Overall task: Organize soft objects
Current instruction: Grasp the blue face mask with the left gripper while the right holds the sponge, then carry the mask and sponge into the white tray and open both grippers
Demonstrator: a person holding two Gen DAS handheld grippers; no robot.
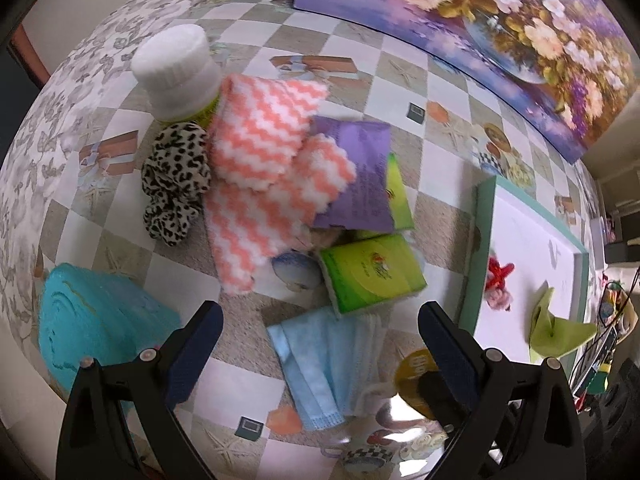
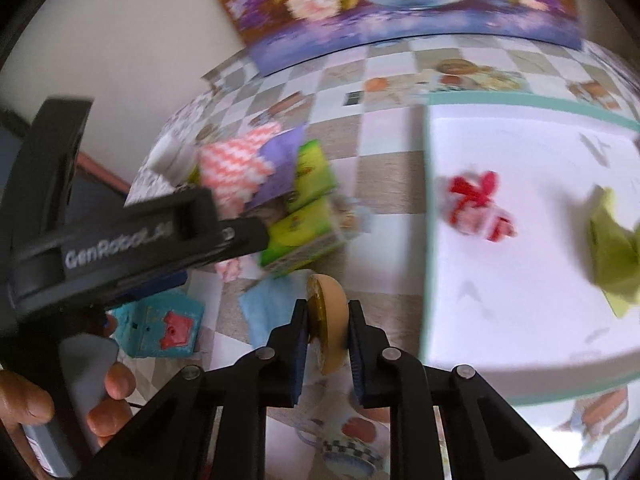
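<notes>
My right gripper (image 2: 328, 334) is shut on a round tan and yellow sponge disc (image 2: 326, 320), held on edge between its pads above the table. In the left wrist view the same disc (image 1: 412, 366) shows at the lower right. My left gripper (image 1: 320, 320) is open and hangs over a light blue face mask (image 1: 320, 360), with nothing between its fingers. Behind the mask lie green tissue packs (image 1: 374, 272), a purple packet (image 1: 360, 172), a pink and white zigzag cloth (image 1: 256, 160) and a leopard scrunchie (image 1: 176, 176). A teal towel (image 1: 92, 320) lies at the left.
A white tray with a teal rim (image 1: 484, 240) (image 2: 428, 200) stands at the right and holds a red and pink soft thing (image 2: 480, 208) and a green cloth (image 2: 612, 248). A white-capped bottle (image 1: 176, 68) stands behind the pile. A flower picture (image 1: 480, 32) leans at the back.
</notes>
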